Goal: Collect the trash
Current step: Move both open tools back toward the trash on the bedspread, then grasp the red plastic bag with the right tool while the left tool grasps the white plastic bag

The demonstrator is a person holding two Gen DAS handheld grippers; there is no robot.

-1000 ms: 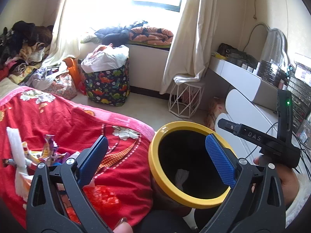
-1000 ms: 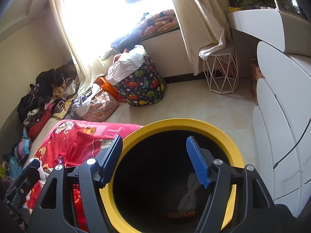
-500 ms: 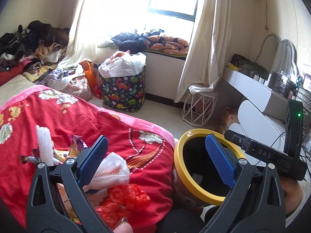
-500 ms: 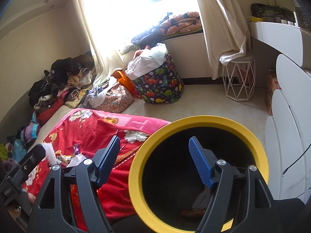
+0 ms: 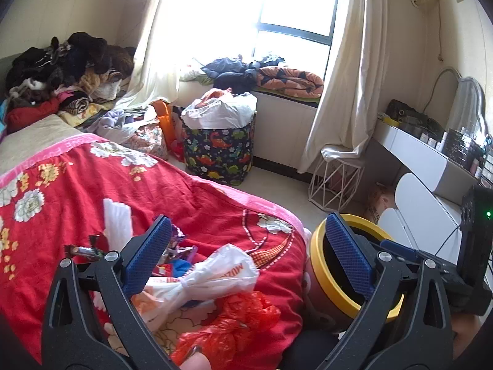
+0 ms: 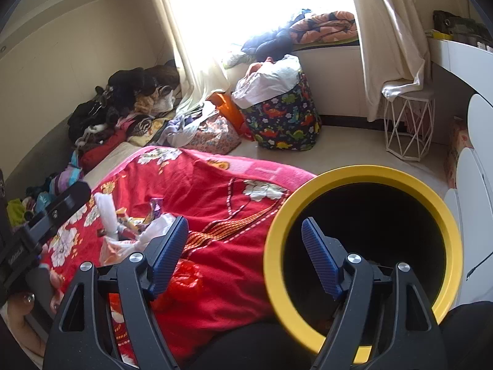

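A red blanket (image 5: 77, 191) is covering the bed and filling the left of both views. A yellow-rimmed bin (image 6: 363, 182) is sitting beside the bed's edge, its dark mouth lying open below the right gripper (image 6: 245, 256). On the floor by the window a dinosaur-print basket (image 5: 218, 151) is standing full, with a wire stool (image 5: 334, 182) off to its right. The trash is lying on the blanket near the bin: a white bag (image 5: 203, 280), a red bag (image 5: 228, 326) nearer the blanket's edge, a white roll (image 5: 117, 222) and some wrappers (image 5: 177, 246) just behind them. The left gripper (image 5: 246, 259) is hovering over this pile, its jaws standing wide and holding nothing. The right gripper's jaws are opening, with nothing between them, one finger over the blanket and the other over the bin.
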